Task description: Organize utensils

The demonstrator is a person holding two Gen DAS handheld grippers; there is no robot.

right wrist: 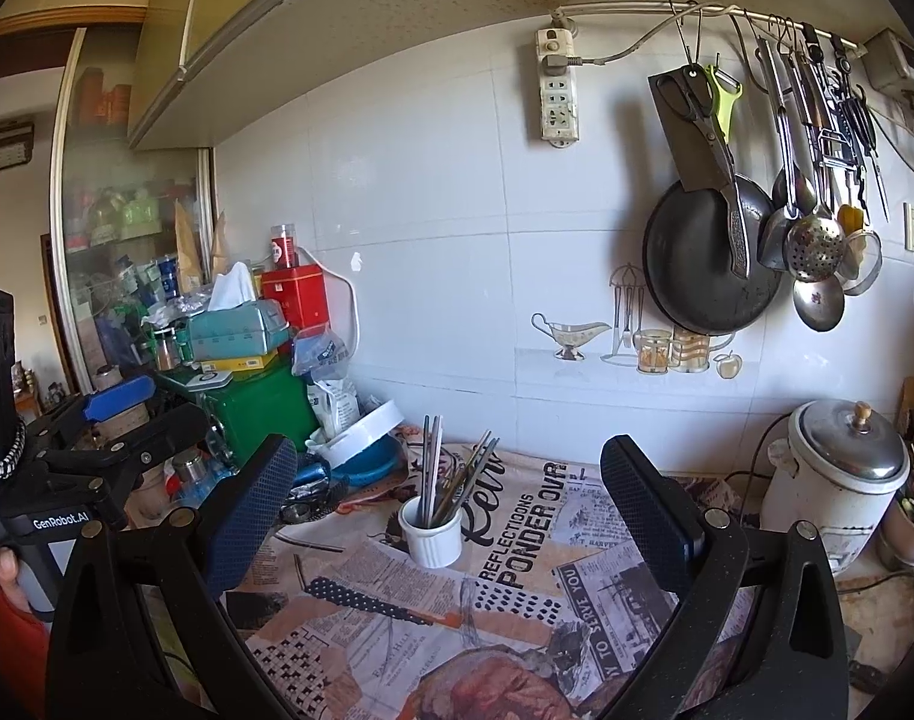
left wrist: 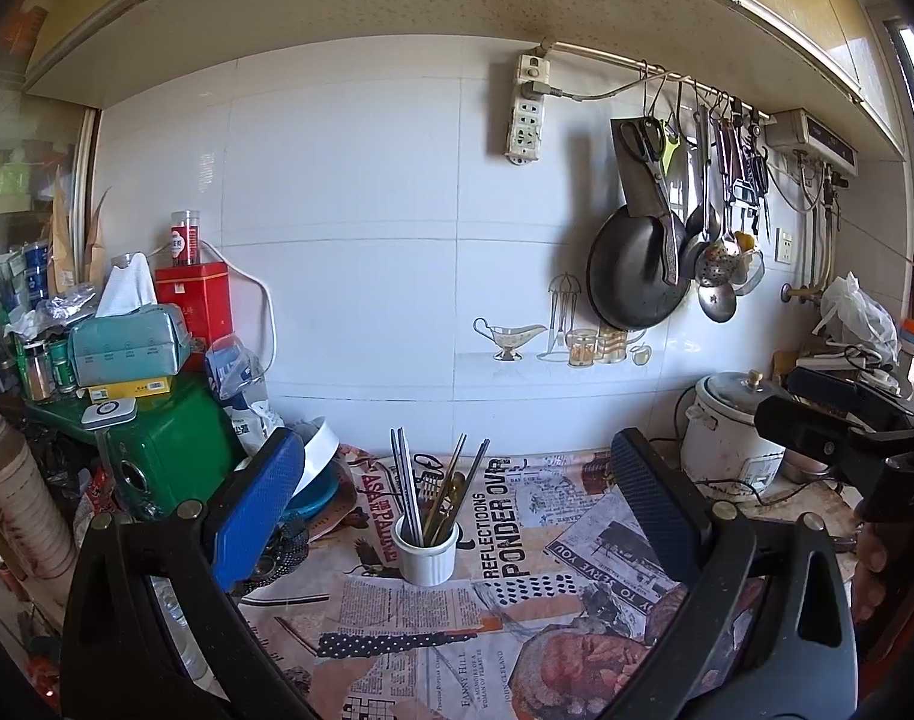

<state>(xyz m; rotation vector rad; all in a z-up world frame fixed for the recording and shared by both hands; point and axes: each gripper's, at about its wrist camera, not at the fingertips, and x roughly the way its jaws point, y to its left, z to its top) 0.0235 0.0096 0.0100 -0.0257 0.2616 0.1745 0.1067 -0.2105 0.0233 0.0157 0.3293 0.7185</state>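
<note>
Left wrist view: left hand-held gripper [left wrist: 457, 498] spread wide, blue pads [left wrist: 255, 504] well apart, nothing between them, raised above the bench [left wrist: 577, 540] with its newspaper-print cover. White ribbed cup [left wrist: 426, 549] upright near the middle of the bench, toward the back edge, framed between the two fingers but untouched. Utensils [left wrist: 435, 489] standing in the cup, chopsticks and slim metal handles leaning apart at the tops. Green box [left wrist: 174, 450] at the back left corner, a tissue box [left wrist: 129, 345] and red tin [left wrist: 195, 294] stacked above it. White cooker [left wrist: 727, 426] with a metal lid at the back right. Black pan [left wrist: 634, 267] hanging on the tiled wall beside ladles and scissors. Right hand-held gripper [left wrist: 829, 420] seen at the right edge, side on; opening not readable from this angle. Right wrist view: right hand-held gripper [right wrist: 450, 504] likewise spread wide, dark pads [right wrist: 652, 504] far apart and gripping nothing. Same cup [right wrist: 431, 531] on the bench [right wrist: 577, 588], centred between the fingers, utensils [right wrist: 450, 474] upright inside. Left hand-held gripper [right wrist: 117, 414] at the left edge, one blue pad showing. Cooker [right wrist: 835, 474] at the right back corner; pan [right wrist: 706, 258] on the wall above.
</note>
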